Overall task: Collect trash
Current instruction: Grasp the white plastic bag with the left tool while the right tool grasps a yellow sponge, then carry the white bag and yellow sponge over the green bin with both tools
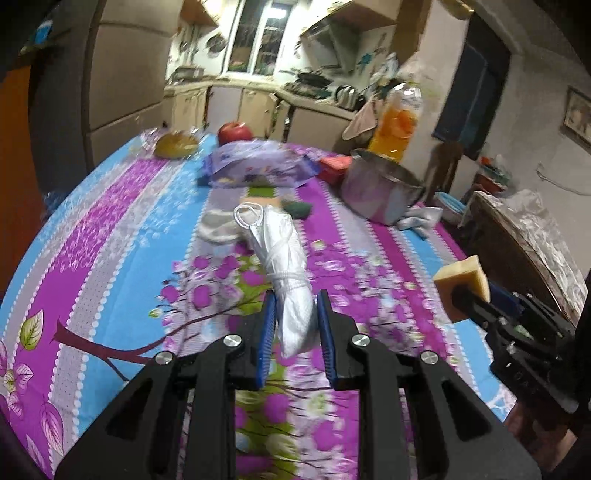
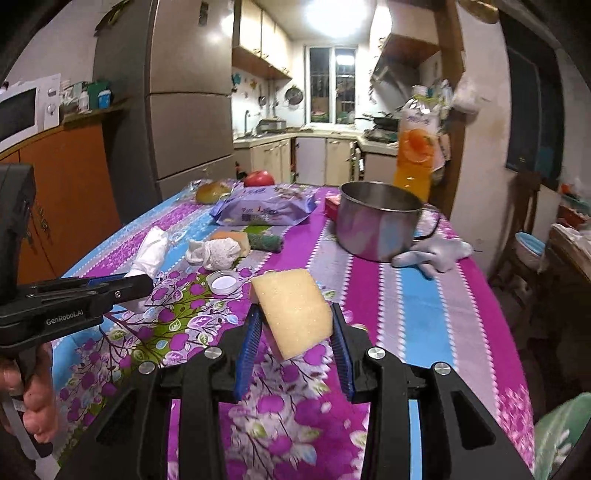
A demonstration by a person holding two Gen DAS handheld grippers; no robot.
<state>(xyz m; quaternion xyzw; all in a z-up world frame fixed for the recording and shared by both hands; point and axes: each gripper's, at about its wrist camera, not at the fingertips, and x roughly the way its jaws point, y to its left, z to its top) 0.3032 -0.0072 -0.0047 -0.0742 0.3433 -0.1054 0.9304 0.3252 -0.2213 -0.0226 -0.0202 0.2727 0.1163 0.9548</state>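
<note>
While left tongs point(image 1: 297, 321) clamped a rolled white mask point(image 1: 284, 273) at lower centre, right tongs point(image 2: 295, 332) gripped a yellow sponge point(image 2: 295, 310) above the worktop point(image 2: 424, 302), both best carried level.

Pretty dim room overall, most of the light comes from one ceiling lamp point(image 2: 327, 16) that blows out to pure white glare in the right wrist view. The window point(image 1: 267, 37) at the back has a bright patch too. Colours on the tablecloth point(image 1: 110, 229) look oversaturated. Heavy fisheye bend, black vignette in the corners, the tabletop's edges curve hard. Left wrist view is smeared with motion blur, the orange bottle point(image 1: 399, 118) especially; right view is sharper.
</note>
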